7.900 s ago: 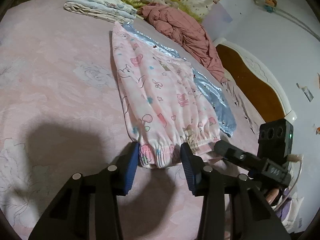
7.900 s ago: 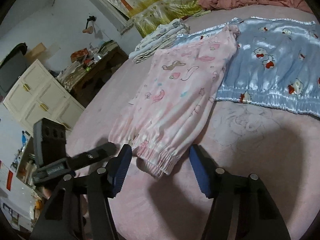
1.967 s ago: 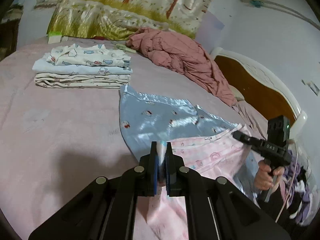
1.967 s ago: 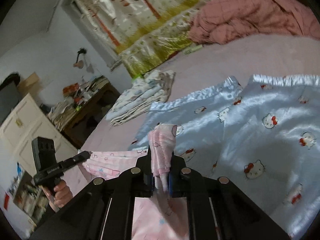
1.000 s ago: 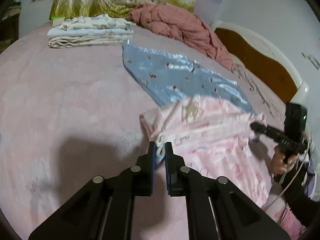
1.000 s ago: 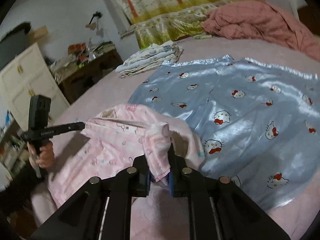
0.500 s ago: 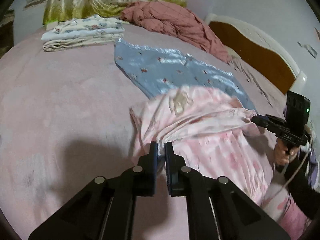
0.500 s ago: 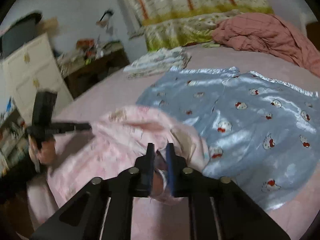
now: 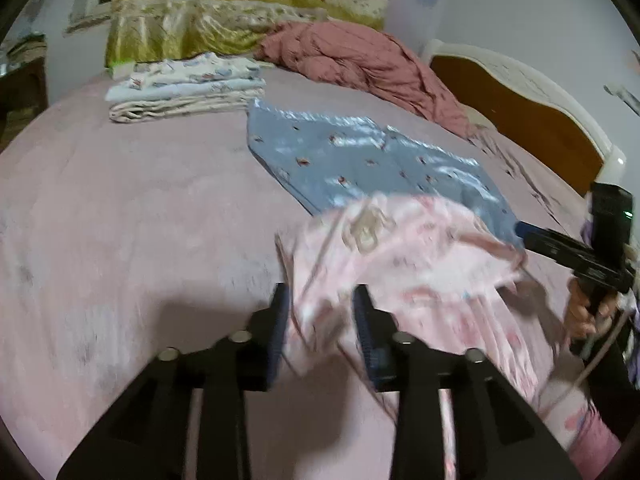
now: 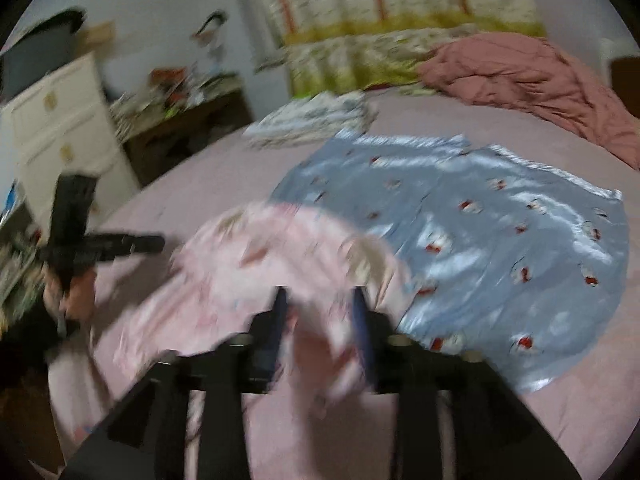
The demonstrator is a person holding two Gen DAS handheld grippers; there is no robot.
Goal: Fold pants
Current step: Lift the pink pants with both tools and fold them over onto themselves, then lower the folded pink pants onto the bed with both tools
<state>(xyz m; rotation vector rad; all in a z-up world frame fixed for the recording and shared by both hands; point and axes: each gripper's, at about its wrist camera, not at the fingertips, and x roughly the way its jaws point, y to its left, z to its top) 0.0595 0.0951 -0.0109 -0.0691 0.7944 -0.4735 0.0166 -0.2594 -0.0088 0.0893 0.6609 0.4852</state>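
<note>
The pink printed pants [image 9: 420, 256] lie doubled over on the pink bed [image 9: 120, 220], their far edge resting on the blue satin pants [image 9: 360, 156]. My left gripper [image 9: 320, 312] is opening; a loose pink fold hangs between its jaws, and the pads are off it. In the right wrist view my right gripper [image 10: 318, 312] is opening too, with slack pink pants [image 10: 248, 264] cloth between its parted fingers. Each gripper appears in the other's view: the right gripper [image 9: 524, 236] at the right, the left gripper [image 10: 158, 242] at the left, each held by a hand.
The blue satin pants [image 10: 500, 216] are spread flat behind. A stack of folded clothes [image 9: 188, 88] and a rumpled red-pink quilt [image 9: 360, 60] lie at the far side. A wooden headboard [image 9: 520, 128] bounds the right; a white cabinet [image 10: 64, 128] stands beside the bed.
Both grippers, pinched on the pink pants' edge half a second ago, now stand with jaws apart. The released cloth sags down onto the lower half of the pants.
</note>
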